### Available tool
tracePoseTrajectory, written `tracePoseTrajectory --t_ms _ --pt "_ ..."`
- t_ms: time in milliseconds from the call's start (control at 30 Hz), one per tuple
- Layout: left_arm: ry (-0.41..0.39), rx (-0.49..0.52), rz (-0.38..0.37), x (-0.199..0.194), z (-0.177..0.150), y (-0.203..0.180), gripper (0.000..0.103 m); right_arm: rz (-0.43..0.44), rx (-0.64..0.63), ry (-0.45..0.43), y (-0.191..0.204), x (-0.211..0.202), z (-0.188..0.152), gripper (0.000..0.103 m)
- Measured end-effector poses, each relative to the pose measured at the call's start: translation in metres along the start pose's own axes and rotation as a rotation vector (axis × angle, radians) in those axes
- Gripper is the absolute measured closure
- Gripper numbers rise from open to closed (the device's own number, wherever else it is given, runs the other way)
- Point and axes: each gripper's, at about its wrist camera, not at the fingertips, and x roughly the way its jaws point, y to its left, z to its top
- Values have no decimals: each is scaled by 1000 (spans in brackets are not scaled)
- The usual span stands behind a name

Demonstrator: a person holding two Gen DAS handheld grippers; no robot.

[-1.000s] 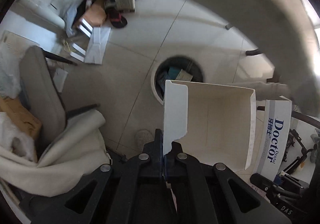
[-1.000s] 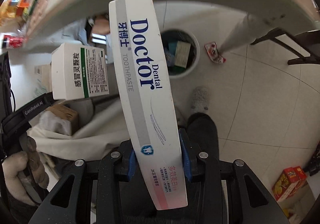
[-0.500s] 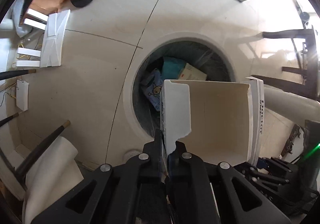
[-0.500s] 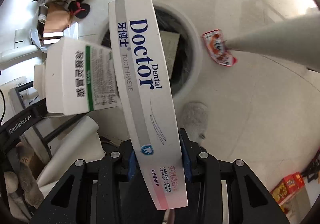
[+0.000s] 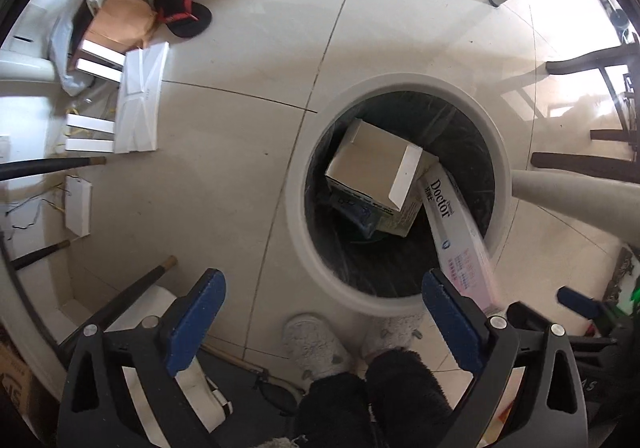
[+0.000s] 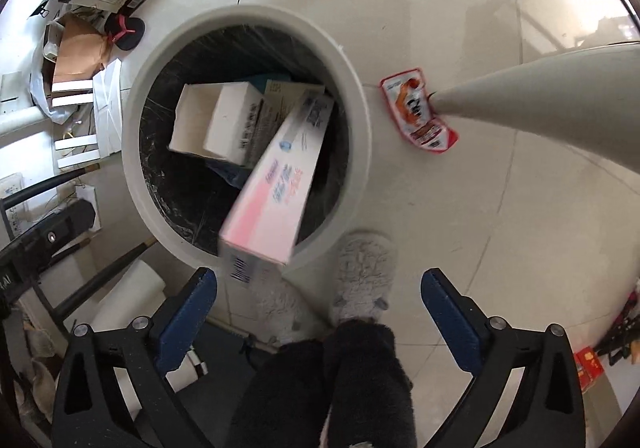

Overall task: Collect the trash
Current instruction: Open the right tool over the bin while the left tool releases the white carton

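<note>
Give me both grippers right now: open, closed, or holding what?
Left gripper: jaws opening wide, nothing between them; white carton lies in the bin.
Right gripper: jaws opening wide, empty; toothpaste box is tipping into the bin.

Below me my grey fluffy slippers [image 6: 360, 272] stand on the pale tiled floor [image 5: 240, 59], toes just short of a round rim. Off to my left a black sandal with red straps [image 5: 182, 13] lies by a brown paper bag [image 5: 120, 13] and some flat white boards [image 5: 140, 99]. A pale table leg [image 6: 540, 87] slants in from my right.
</note>
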Motion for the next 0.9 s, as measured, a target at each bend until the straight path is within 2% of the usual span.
tracePoseTrajectory --t_ms 100,233,500,900 --pt "-16 -8 15 -17 -12 2 2 -27 -12 -37 4 -20 1 0" --pt "-33 -11 18 -46 -30 4 2 -34 -27 -62 8 -50 -14 0" --pt "-64 -8 29 -111 -69 8 2 -11 -2 -119 19 -121 -60 0" --pt "-137 12 -9 -241 -142 0 2 -5 -7 -219 24 -271 -150 0"
